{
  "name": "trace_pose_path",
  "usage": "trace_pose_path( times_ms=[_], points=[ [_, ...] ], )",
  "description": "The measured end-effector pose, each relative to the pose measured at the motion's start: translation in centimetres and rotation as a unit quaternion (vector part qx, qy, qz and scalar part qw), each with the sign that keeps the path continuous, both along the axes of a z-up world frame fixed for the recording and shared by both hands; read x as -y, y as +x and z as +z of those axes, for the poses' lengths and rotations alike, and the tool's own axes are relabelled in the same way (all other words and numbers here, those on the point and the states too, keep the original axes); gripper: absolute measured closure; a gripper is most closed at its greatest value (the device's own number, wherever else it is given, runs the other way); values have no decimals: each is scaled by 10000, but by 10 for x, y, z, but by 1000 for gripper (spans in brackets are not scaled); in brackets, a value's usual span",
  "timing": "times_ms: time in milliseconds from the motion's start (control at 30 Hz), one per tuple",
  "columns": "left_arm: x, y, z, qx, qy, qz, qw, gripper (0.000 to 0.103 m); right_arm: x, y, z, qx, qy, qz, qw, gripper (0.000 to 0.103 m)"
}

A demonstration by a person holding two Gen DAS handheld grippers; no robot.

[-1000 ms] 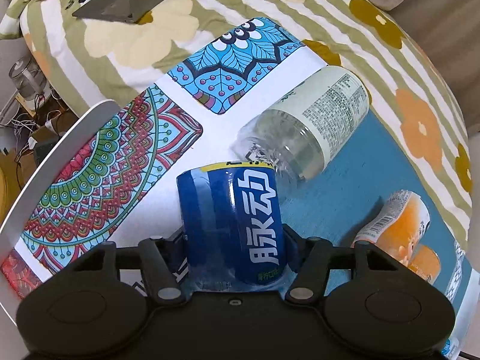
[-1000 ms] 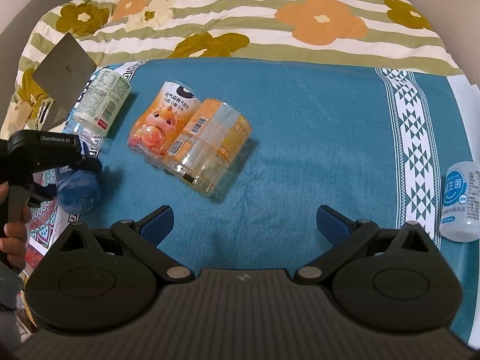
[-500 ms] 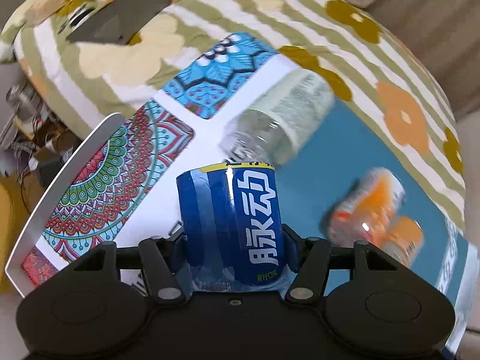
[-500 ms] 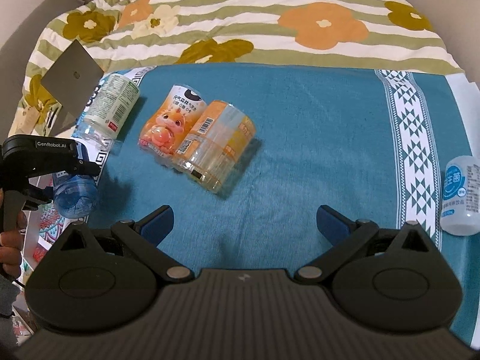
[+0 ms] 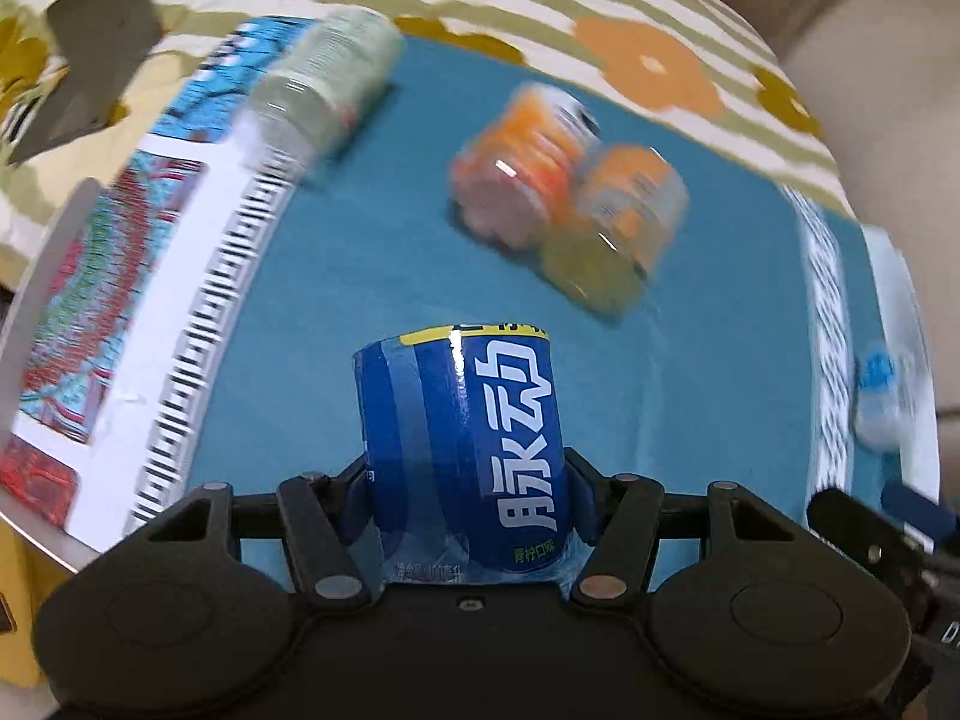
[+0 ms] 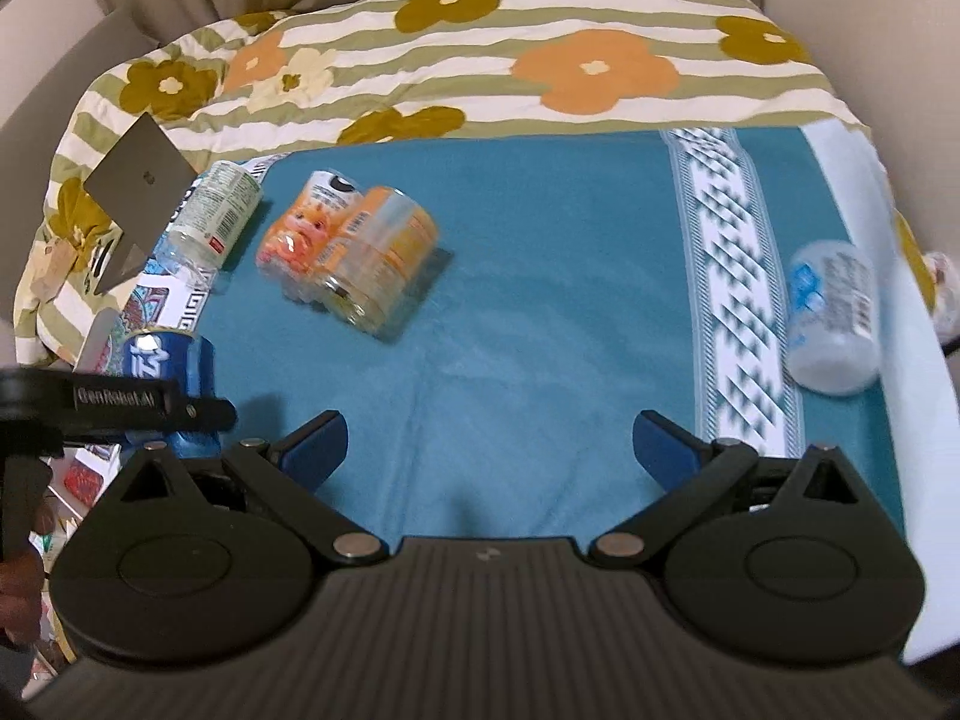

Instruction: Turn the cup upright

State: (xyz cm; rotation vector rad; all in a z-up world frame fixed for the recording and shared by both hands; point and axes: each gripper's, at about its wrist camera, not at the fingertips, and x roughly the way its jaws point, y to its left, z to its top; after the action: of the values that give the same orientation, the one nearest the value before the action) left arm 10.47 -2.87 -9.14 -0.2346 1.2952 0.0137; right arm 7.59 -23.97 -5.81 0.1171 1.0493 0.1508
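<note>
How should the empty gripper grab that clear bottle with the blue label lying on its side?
I'd have the right gripper, open and empty, come down from above and pinch the clear bottle across its round middle. It lies on its side on the blue cloth, so its sides are free.

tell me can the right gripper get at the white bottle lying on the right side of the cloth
Probably yes. The right gripper is open and holds nothing, and only bare blue cloth lies between it and the white bottle, which lies alone near the cloth's right edge.
</note>
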Motion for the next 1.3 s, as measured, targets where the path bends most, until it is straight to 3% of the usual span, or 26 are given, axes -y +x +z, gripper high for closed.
trace_pose_path(
  times_ms=[367, 733, 800, 867, 933, 1300],
  points=[
    [60, -19, -29, 73, 349, -1045, 9939, 37, 42, -42, -19, -45, -2, -336, 9994, 0],
    [69, -17, -48, -25, 411, -1322, 9904, 38, 51, -60, -29, -78, -3, -424, 9991, 0],
    [69, -16, -49, -32, 389, -1326, 9904, 36, 50, -62, -29, -79, 0, -429, 9990, 0],
    [69, -17, -47, 4, 388, -1309, 9906, 20, 51, -63, -29, -72, -12, -427, 9991, 0],
    [69, -17, -44, 96, 396, -1299, 9907, 12, 51, -64, -29, -67, -26, -426, 9991, 0],
    [68, -33, -17, 473, 446, -1173, 9910, 9, 53, -73, -20, 65, 4, -284, 9996, 0]
  ],
)
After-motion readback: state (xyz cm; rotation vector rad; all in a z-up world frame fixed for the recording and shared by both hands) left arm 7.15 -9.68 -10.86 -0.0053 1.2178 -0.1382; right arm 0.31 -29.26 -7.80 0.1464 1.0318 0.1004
